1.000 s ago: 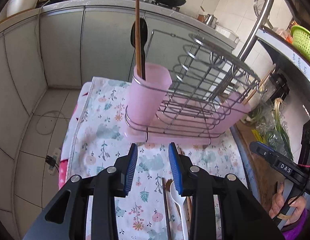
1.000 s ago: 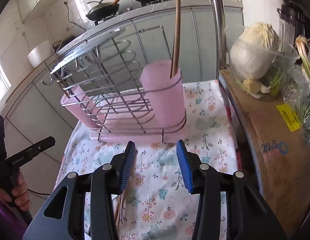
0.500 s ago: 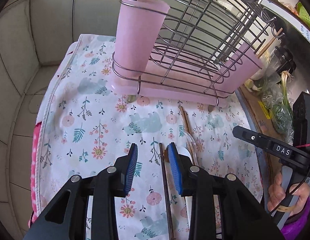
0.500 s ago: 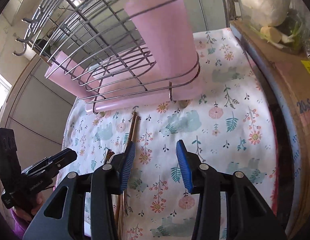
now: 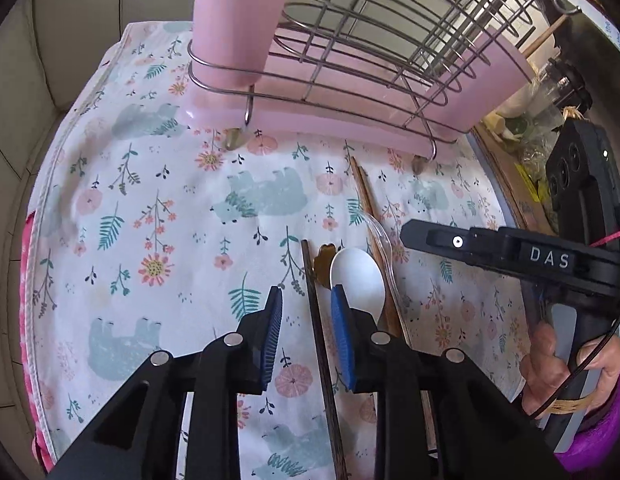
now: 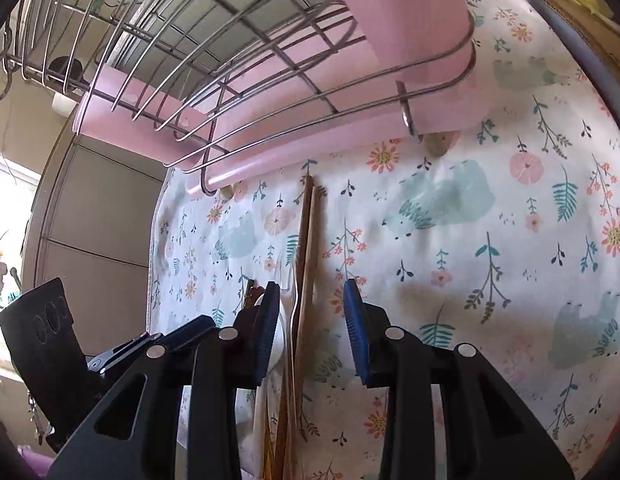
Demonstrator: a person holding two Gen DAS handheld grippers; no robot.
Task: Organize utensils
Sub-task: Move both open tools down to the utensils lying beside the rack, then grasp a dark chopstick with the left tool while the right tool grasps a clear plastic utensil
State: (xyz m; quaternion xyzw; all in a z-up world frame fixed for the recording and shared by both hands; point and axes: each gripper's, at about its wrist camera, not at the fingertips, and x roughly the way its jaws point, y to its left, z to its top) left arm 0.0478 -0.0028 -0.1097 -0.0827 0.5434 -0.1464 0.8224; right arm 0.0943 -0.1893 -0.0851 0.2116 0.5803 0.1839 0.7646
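— The rack (image 5: 394,36) is shiny bare metal wire, and the tray (image 5: 334,120) and cup (image 5: 241,16) in it look like smooth matt pink plastic.

— And the cloth (image 5: 157,216)?

— Soft printed fabric, matt, with stitched edges. The chopsticks (image 6: 307,248) are wood: a paler pair, and one dark chopstick (image 5: 316,312), perhaps lacquered; it's hard to tell. The spoon (image 5: 358,276) is glossy white, plastic or ceramic.

— The gripper pads (image 5: 269,336)?

— Ribbed blue rubber on matt black plastic.

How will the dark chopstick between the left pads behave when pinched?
Dark chopstick: probably stiff and light, being thin and straight. Lying flat on the cloth, it may roll or slip as the left hand-held gripper closes; the pads look clear of it.
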